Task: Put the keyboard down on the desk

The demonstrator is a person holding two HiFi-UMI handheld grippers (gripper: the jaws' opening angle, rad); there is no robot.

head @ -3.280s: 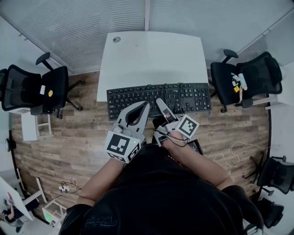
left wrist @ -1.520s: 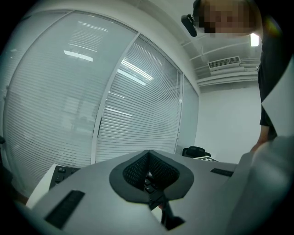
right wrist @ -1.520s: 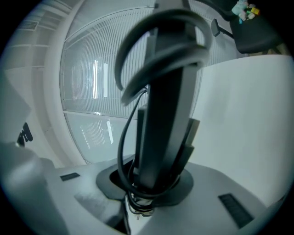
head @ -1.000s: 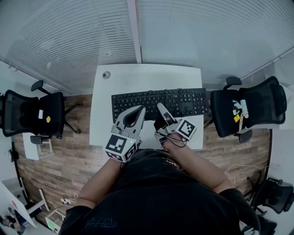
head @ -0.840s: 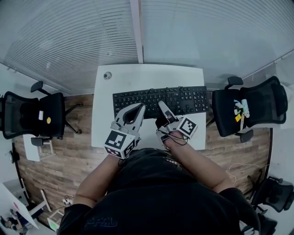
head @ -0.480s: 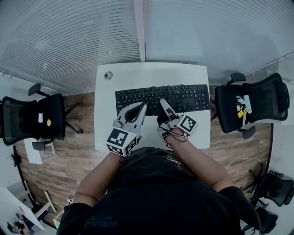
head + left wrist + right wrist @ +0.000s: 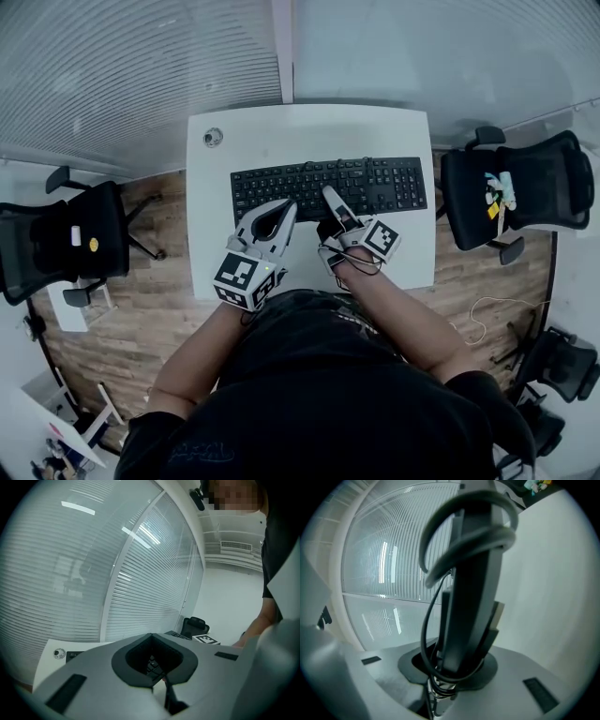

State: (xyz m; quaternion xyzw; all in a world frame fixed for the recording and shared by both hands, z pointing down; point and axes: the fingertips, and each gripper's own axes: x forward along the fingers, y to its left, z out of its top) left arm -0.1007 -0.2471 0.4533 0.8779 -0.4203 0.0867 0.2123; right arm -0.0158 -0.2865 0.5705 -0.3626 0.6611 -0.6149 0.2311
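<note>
The near edge of the black full-size keyboard (image 7: 375, 183) lies covered under the left claw (image 7: 285, 205) and right claw (image 7: 328, 194); in the left gripper view that claw's grey body hides all but a few keys; the small multicoloured object (image 7: 494, 190) on the black mesh office chair (image 7: 544, 178), right of the right claw, is too small to tell.

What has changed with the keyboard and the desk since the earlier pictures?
The keyboard was carried forward: earlier it hung over the wooden floor in front of the desk, and now it is over the desktop. I cannot tell whether it already rests there. Unchanged: the left gripper and right gripper stay shut on its near edge.
</note>
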